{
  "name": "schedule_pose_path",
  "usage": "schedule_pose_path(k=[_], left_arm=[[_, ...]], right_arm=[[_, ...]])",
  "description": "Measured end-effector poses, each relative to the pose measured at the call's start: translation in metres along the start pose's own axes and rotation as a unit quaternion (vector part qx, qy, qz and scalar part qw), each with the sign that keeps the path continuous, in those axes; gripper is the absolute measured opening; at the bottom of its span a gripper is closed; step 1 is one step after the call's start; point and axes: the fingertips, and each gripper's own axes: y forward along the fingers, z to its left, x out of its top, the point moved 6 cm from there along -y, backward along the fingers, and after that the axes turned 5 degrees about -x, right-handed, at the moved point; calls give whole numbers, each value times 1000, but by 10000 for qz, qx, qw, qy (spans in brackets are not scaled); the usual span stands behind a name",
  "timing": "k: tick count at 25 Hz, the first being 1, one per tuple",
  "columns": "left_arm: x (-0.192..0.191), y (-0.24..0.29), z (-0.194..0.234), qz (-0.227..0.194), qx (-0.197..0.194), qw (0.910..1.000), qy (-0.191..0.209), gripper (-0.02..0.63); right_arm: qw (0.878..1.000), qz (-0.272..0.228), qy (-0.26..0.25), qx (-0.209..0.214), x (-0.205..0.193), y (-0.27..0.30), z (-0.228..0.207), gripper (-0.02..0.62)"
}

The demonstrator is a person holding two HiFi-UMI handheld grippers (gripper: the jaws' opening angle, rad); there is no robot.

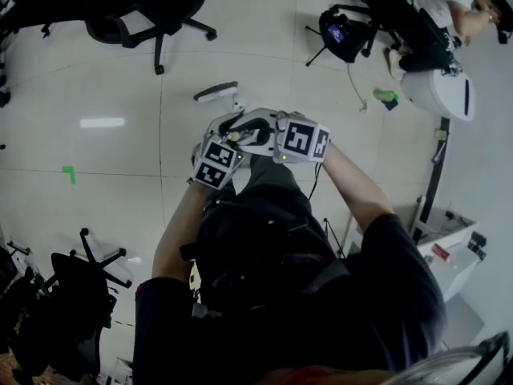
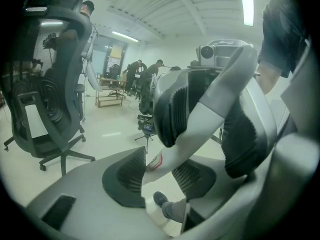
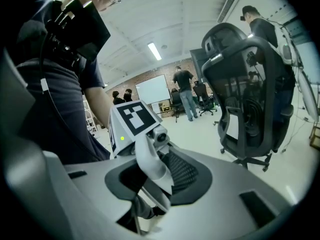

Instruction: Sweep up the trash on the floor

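Left claw (image 2: 159,180) has its jaws standing apart, and one pale finger of the right claw (image 3: 152,179) hangs down through the gap without being pinched. The right claw is likewise spread, with a finger of the left one crossing between its pads. Neither holds a broom or a pan. In the head view the two are bunched together in front of the person's chest, above the floor (image 1: 120,79).

By my reading, the sweeping has not started: no tool is in hand and nothing looks gathered. The only loose bit I can pick out as trash is a green scrap (image 1: 386,98) lying on the floor well off to the right, near the tripod (image 1: 343,35). A green tape mark (image 1: 69,173) on the far left looks stuck down rather than litter. A small white object (image 1: 217,93) lies just ahead of the claws; whether it is a pan I cannot tell.

For room to move, the widest bare tile is ahead and to the left, bounded by one chair (image 1: 152,14) at the top left and another chair (image 1: 80,283) at the lower left. Rightward it tightens. The tripod's legs and a trailing cable (image 1: 353,83) sit beside the scrap, a seated person (image 1: 449,6) is just past it, and a white cabinet (image 1: 453,255) stands close to the right elbow.
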Motion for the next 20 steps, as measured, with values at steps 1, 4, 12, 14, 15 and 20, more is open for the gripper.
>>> schedule_pose_path(k=[1, 4, 12, 14, 15, 20], left_arm=[[0, 0, 0, 31, -34, 10000, 29, 150], [-2, 0, -2, 148, -130, 9997, 141, 150], [-12, -9, -15, 201, -206, 9993, 248, 150], [-13, -10, -19, 220, -202, 9991, 291, 150], [-14, -10, -20, 230, -198, 9990, 319, 150], [0, -8, -10, 261, -264, 9977, 572, 150]], right_arm=[[10000, 4, 5, -6, 0, 0, 0, 132], [10000, 39, 20, -33, -1, 0, 4, 133], [9999, 86, -43, -44, -1, 4, 22, 133], [9999, 139, -101, -15, -2, 3, 26, 133], [9998, 155, -131, -10, -3, 3, 27, 133], [9996, -69, -106, -234, 6, -2, 12, 133]])
